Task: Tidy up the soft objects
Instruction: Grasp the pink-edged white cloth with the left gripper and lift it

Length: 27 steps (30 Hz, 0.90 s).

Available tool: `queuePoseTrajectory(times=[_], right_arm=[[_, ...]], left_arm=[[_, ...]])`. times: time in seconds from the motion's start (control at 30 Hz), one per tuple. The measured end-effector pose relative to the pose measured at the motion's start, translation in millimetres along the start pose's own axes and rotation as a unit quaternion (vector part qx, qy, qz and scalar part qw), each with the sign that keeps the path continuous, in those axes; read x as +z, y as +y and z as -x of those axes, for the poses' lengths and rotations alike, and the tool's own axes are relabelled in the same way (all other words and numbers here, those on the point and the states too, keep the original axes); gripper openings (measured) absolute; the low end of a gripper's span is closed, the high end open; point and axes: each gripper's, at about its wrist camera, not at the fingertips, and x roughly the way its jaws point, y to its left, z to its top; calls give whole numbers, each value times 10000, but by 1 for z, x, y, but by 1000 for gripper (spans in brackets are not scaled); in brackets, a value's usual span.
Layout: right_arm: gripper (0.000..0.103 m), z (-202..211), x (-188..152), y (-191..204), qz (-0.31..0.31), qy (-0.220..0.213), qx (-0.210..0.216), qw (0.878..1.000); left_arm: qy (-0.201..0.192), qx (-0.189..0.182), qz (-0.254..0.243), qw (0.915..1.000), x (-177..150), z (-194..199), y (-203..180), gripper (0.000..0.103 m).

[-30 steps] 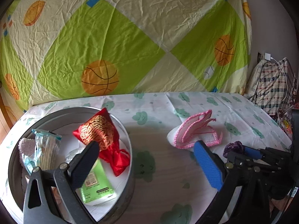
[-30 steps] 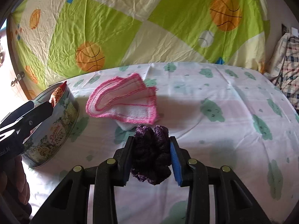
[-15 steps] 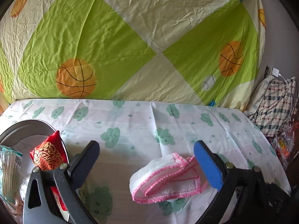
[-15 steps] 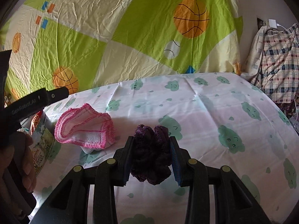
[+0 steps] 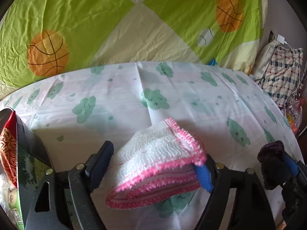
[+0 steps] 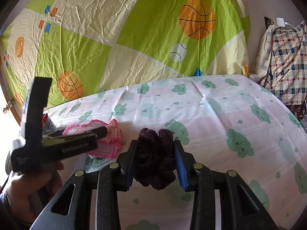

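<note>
A folded white cloth with pink crochet edging [image 5: 159,163] lies on the cloud-print sheet, between the open fingers of my left gripper [image 5: 153,164]; it touches the blue right pad [image 5: 203,176]. It also shows in the right wrist view [image 6: 109,136], partly hidden by the left gripper. My right gripper [image 6: 155,161] is shut on a dark purple scrunchie [image 6: 155,161], held just above the sheet; the scrunchie also shows at the right of the left wrist view [image 5: 272,153]. A round tin [image 5: 28,153] at the far left holds a red and gold pouch [image 5: 6,149].
A green and cream basketball-print sheet [image 6: 134,38] hangs behind the bed. A checked bag or cloth [image 6: 284,61] sits at the right edge with a charger and cable above it. The cloud-print sheet [image 6: 220,115] stretches to the right.
My left gripper has moved right and forward from the tin to straddle the pink-edged cloth. My right gripper has kept hold of the scrunchie and shifted right.
</note>
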Motion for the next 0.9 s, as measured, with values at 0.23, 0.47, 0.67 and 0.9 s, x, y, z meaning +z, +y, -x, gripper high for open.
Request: queuePoseTrajectory(times=[0.23, 0.47, 0.67, 0.9], right_arm=[[39, 0, 0, 1, 2, 24, -18, 10000], [39, -2, -1, -1, -8, 28, -62, 10000], [39, -2, 0, -1, -28, 28, -113, 9999], [39, 3, -1, -2, -38, -114, -188, 9998]], left_arm=[[151, -64, -71, 9998, -4, -8, -3, 79], [221, -138, -286, 9993, -4, -9, -10, 77], [255, -203, -372, 9988, -7, -8, -13, 59], [173, -331, -518, 9980, -10, -1, -18, 38]])
